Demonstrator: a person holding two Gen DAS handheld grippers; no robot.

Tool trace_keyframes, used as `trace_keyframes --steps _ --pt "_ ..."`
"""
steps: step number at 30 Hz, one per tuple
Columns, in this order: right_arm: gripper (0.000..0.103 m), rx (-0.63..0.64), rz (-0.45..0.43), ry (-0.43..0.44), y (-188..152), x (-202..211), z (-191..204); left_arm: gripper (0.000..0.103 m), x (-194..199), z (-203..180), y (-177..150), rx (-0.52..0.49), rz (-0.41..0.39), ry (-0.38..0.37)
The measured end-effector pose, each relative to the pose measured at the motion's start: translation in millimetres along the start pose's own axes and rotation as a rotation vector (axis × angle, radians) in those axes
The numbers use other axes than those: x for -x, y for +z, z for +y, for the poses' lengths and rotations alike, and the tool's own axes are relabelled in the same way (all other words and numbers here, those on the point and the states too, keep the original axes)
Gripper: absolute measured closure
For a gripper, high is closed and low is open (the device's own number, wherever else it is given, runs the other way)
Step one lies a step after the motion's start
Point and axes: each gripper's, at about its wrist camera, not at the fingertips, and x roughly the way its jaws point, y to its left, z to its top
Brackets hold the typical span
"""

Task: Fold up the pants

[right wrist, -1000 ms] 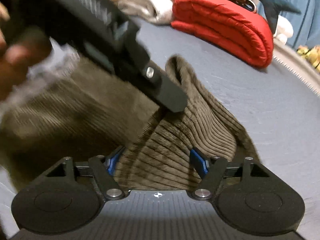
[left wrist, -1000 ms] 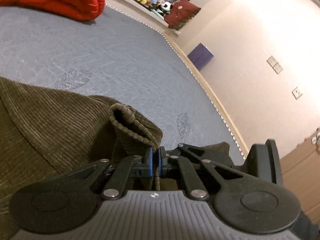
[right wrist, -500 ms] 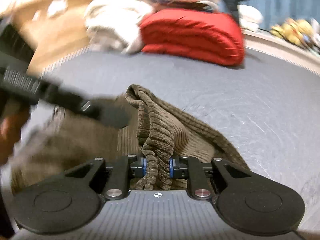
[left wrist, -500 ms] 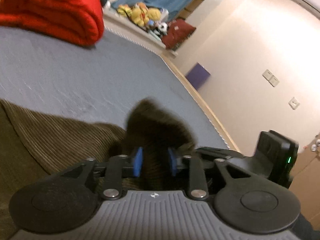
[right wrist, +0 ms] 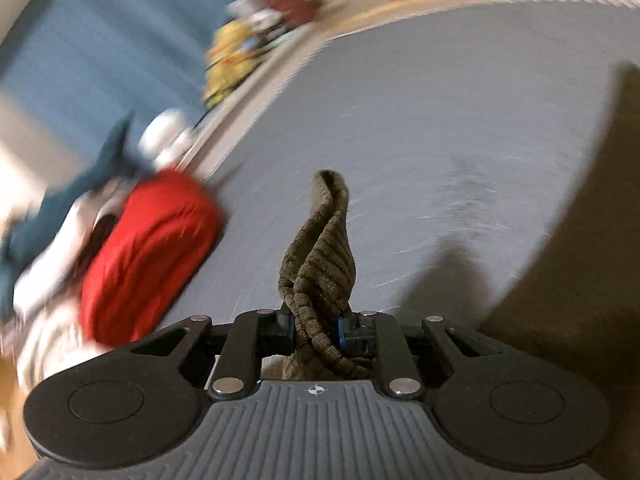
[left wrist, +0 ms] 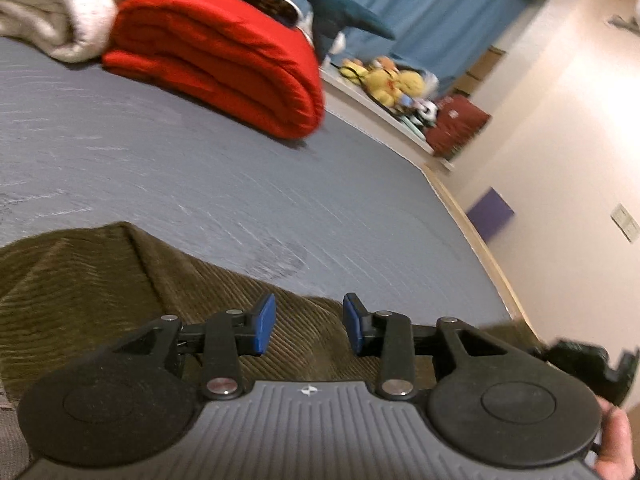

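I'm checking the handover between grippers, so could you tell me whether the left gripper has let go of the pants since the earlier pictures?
Yes. The left gripper has opened and lifted off the corduroy pants; the red blanket now sits lower in its view.

- The brown corduroy pants (left wrist: pixel 100 288) run off the left and bottom edges of the left wrist view, and the left gripper (left wrist: pixel 308 322) hides part of them.
- In the right wrist view, the bunch of cloth pinched by the right gripper (right wrist: pixel 316 330) vanishes behind its body.
- The red blanket (right wrist: pixel 148 252), the white bedding (right wrist: pixel 44 336) and the plush toys (right wrist: pixel 232 60) there are smeared by motion blur.
- The wall plates (left wrist: pixel 624 222) are too small to read.
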Motion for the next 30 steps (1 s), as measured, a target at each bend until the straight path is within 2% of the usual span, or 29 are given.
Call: trace_keyframes --steps 5,9,14,18,20,21,23,25,26,27,28,29,30 --pt "0.084 -0.177 -0.049 -0.090 7.7 22.3 -22.0 0.063 5.0 10.7 5.3 0.028 -0.024 0.046" --pt "0.085 -0.227 -0.045 -0.133 9.0 30.5 -30.1 0.063 3.8 6.7 7.1 0.002 -0.032 0.069" --pt "0.085 -0.284 0.024 -0.147 15.5 45.8 -53.7 0.063 -1.0 -7.4 3.0 -0.081 -0.036 0.079" --pt "0.084 -0.357 0.129 -0.174 17.8 43.1 -65.3 0.063 -7.7 -16.6 0.0 -0.137 -0.038 0.087" --pt "0.085 -0.403 0.182 -0.157 32.1 32.0 -59.4 0.063 -11.7 -21.1 -2.4 -0.169 -0.041 0.096" --pt "0.085 -0.411 0.165 -0.134 48.0 24.1 -52.9 0.063 -14.6 -23.8 -4.4 -0.190 -0.041 0.102" --pt "0.085 -0.451 0.061 -0.094 93.9 3.2 -48.4 0.063 -20.3 -27.3 -8.3 -0.216 -0.032 0.101" --pt "0.081 -0.570 -0.113 -0.064 145.4 -26.9 -72.9 0.059 -24.5 -28.8 -11.9 -0.225 -0.019 0.096" --pt "0.079 -0.635 -0.154 -0.035 160.5 -43.7 -92.0 0.055 -26.2 -29.7 -13.7 -0.231 -0.012 0.090" --pt "0.075 -0.682 -0.155 -0.049 166.4 -57.2 -109.4 0.051 -28.2 -30.3 -15.5 -0.242 -0.005 0.086" --pt "0.068 -0.701 -0.148 -0.124 164.5 -61.9 -121.0 0.048 -30.5 -31.0 -17.1 -0.256 0.000 0.085" --pt "0.062 -0.678 -0.156 -0.178 160.8 -61.9 -126.7 0.044 -33.6 -31.4 -19.1 -0.272 0.006 0.088" --pt "0.056 -0.605 -0.162 -0.197 157.0 -63.4 -131.7 0.044 -37.7 -31.9 -21.4 -0.287 0.014 0.093"
